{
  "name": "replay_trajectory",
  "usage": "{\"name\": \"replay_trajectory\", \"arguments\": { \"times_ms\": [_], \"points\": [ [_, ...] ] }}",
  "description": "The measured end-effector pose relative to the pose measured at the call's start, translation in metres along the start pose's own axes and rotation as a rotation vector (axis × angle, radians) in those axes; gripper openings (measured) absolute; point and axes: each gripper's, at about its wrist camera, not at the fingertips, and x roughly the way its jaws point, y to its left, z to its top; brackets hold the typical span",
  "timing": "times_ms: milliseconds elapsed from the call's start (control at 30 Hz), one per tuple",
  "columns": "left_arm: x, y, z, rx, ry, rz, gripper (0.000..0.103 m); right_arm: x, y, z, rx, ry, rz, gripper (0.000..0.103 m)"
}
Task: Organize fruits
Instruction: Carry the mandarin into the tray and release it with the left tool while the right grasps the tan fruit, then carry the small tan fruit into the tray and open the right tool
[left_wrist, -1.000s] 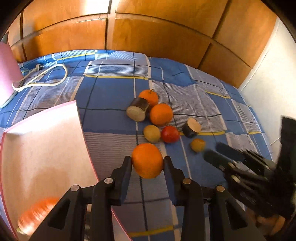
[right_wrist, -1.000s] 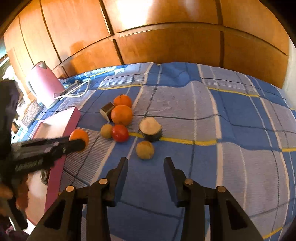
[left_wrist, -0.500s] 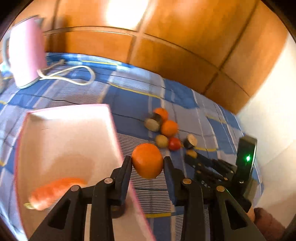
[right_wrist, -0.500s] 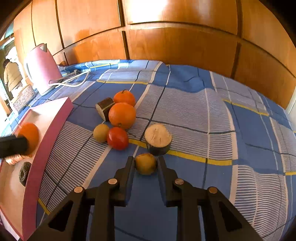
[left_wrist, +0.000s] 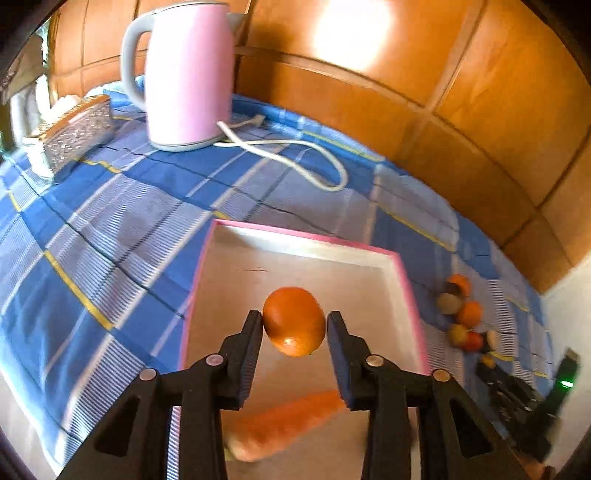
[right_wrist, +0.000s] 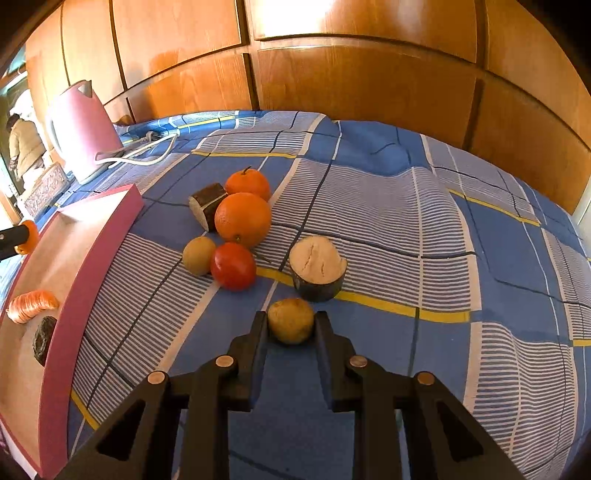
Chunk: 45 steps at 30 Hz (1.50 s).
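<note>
Over the pink box (left_wrist: 404, 280) the left gripper (left_wrist: 294, 325) hangs with an orange (left_wrist: 294, 320) between its fingers; its jaws have just been opening, the left pad seems to touch the fruit while a thin gap shows at the right pad, so the grip looks let go. Below it in the box lies a carrot (left_wrist: 284, 424). On the blue checked cloth (right_wrist: 406, 206) the right gripper (right_wrist: 290, 321) is clamped tight on a small yellowish fruit (right_wrist: 290, 320), which rests on the cloth just in front of a cut brown piece (right_wrist: 318, 267). Near them sit a tomato (right_wrist: 233, 266), two more oranges (right_wrist: 242, 218) and a second brown piece (right_wrist: 207, 205). A pink kettle (left_wrist: 186, 74) stands well behind the box.
</note>
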Motion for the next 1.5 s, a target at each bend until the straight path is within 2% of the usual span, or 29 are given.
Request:
{"name": "replay_trajectory", "arguments": {
  "times_ms": [67, 400, 767, 1100, 1500],
  "points": [
    [-0.001, 0.007, -0.003, -0.026, -0.005, 0.024, 0.053, 0.0, 0.001, 0.0, -0.005, -0.002, -0.006, 0.025],
    [-0.031, 0.013, -0.041, -0.041, -0.006, 0.072, 0.054, -0.001, 0.002, -0.001, -0.014, -0.003, -0.015, 0.025],
    [-0.05, -0.006, -0.072, 0.046, -0.012, 0.067, 0.056, -0.008, 0.007, -0.004, -0.035, 0.014, -0.031, 0.025],
    [-0.053, -0.019, -0.084, 0.105, -0.007, 0.056, 0.057, -0.025, 0.03, -0.02, -0.046, 0.039, 0.054, 0.025],
    [-0.052, -0.013, -0.088, 0.083, 0.002, 0.04, 0.057, -0.046, 0.061, -0.019, -0.073, 0.032, 0.157, 0.025]
  ]
}}
